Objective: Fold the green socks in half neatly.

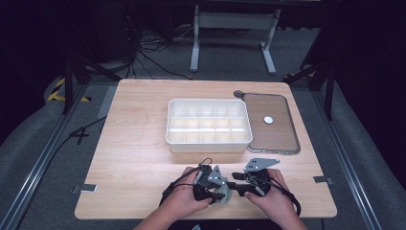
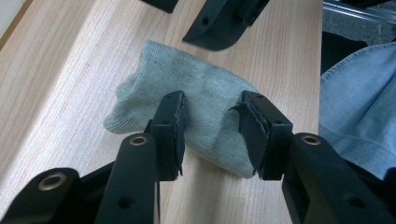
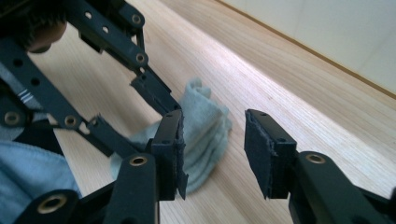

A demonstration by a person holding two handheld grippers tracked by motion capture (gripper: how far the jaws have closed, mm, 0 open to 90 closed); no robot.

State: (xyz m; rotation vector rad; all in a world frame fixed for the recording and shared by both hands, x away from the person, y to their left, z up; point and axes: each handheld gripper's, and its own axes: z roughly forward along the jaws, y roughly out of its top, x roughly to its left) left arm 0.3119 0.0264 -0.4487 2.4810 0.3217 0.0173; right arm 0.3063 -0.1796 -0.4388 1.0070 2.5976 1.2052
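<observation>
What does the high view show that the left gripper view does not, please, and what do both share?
The high view alone takes in the white compartment box, the lid beside it and both hands. The left gripper view alone shows the folded grey-green cloth up close, lying between the left gripper's parted pads, and a blue sleeve. Both show the wooden table and the right gripper.

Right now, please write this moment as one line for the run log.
work: folding sock | left tongs: astride sock, not pinching | right tongs: open, sock beside them | place: table near edge | box: behind
</observation>
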